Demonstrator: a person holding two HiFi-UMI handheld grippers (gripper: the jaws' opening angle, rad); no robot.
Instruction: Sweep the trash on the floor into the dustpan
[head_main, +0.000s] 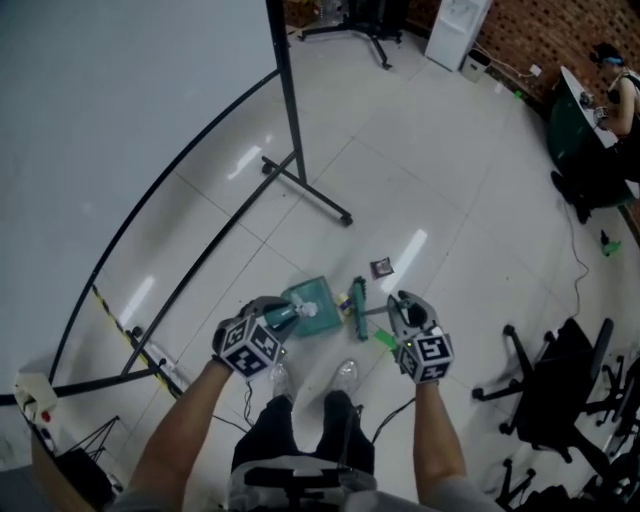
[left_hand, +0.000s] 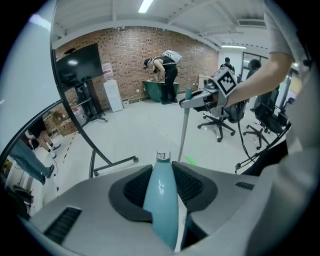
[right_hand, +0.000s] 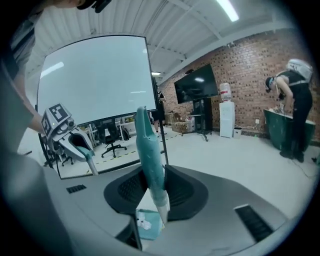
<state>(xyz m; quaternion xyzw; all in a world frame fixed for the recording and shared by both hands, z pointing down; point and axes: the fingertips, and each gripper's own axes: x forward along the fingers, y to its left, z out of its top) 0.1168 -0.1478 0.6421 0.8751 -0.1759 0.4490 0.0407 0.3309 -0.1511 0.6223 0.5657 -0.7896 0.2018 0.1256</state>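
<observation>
Two grippers are in use, one tool in each. The left gripper (head_main: 275, 318) has its jaws partly closed, pads pressed on the pale teal dustpan handle (left_hand: 162, 200), which rises between them and ends in a small capped tip. The right gripper (head_main: 400, 308) is likewise partly closed, clamped on the teal grip of the broom handle (right_hand: 149, 150), which runs tilted through its jaws. There is one teal dustpan (head_main: 322, 292) on the white tiled floor just ahead of the person's two shoes, and one green broom head (head_main: 357, 300) just beside the pan's right edge. Two pieces of trash show. One white crumpled wad (head_main: 306, 309) lies inside the dustpan, just beyond the left gripper's jaws. One dark wrapper (head_main: 381, 267) lies flat on the floor past the broom head, ahead of the right gripper and clear of both grippers and the pan. One small green mark (head_main: 385, 340) sits on the floor beside the right gripper. One black wheeled frame (head_main: 300, 180) carrying a whiteboard stands to the left, and black office chairs (head_main: 555, 385) crowd the right edge.
</observation>
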